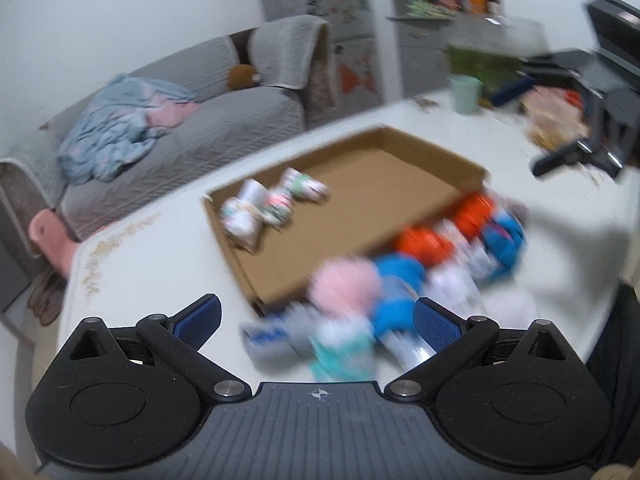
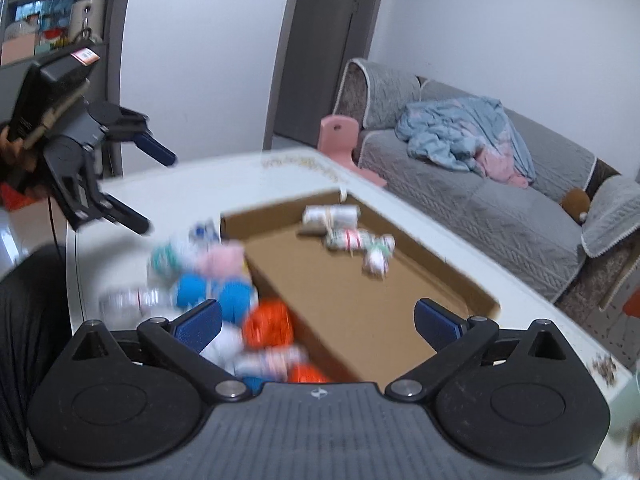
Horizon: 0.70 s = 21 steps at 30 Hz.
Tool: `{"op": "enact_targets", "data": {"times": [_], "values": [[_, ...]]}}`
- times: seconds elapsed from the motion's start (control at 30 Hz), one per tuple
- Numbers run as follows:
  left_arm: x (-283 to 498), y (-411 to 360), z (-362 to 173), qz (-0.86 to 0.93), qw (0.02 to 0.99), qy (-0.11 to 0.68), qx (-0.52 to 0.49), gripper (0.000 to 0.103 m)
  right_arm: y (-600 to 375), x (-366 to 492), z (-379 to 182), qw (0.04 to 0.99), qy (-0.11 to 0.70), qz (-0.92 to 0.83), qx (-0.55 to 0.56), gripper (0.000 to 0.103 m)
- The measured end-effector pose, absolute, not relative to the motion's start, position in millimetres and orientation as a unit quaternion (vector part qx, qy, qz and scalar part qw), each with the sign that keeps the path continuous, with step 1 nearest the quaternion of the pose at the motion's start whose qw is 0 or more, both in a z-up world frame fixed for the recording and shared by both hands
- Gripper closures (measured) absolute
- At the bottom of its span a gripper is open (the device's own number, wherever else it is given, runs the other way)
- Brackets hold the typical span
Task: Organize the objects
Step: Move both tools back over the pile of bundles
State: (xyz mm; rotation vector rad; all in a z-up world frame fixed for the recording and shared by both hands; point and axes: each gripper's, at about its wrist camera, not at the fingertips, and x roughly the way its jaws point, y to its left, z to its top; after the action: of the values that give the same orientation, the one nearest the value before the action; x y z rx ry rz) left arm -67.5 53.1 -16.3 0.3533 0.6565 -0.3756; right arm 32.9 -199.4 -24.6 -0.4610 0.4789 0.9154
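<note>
My left gripper jaws wide, nothing held, over blurred heap of rolled socks on white table. My right gripper jaws wide, empty. Three pale patterned sock rolls lie in shallow brown cardboard tray beside heap.

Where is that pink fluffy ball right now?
The pink ball lies on the white table just outside the cardboard box, beside a blue ball.
</note>
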Motion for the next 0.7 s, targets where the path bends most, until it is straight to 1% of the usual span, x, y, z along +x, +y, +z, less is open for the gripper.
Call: {"op": "enact_targets", "data": {"times": [0.17, 0.33, 0.53, 0.6, 0.67, 0.7], "values": [[-99.3, 38.1, -59.8, -0.229, 0.895, 0.342, 0.173, 0.001, -226.8, 36.8, -67.1, 0.842, 0.256, 0.426, -0.21, 0.002], [-118.8, 23.2, -97.1, -0.26, 0.881, 0.355, 0.174, 0.001, -241.6, 41.9, -98.2, 0.833, 0.257, 0.436, -0.224, 0.004], [-108.2, 23.1, -108.3, -0.265, 0.882, 0.363, 0.14, 0.003, -245.4, 57.2, -115.4, 0.828, 0.271, 0.449, -0.199, 0.008], [-105.7, 23.8, -108.9, -0.266, 0.885, 0.358, 0.134, 0.004, -243.9, 59.6, -119.1, 0.825, 0.272, 0.453, -0.198, 0.011], [-102.7, 23.2, -108.6, -0.27, 0.886, 0.354, 0.13, 0.007, -243.7, 61.2, -124.7, 0.819, 0.279, 0.458, -0.203, 0.022], [-101.4, 23.2, -108.4, -0.273, 0.886, 0.353, 0.124, 0.012, -246.8, 61.7, -126.2, 0.818, 0.28, 0.463, -0.196, 0.023]]}}
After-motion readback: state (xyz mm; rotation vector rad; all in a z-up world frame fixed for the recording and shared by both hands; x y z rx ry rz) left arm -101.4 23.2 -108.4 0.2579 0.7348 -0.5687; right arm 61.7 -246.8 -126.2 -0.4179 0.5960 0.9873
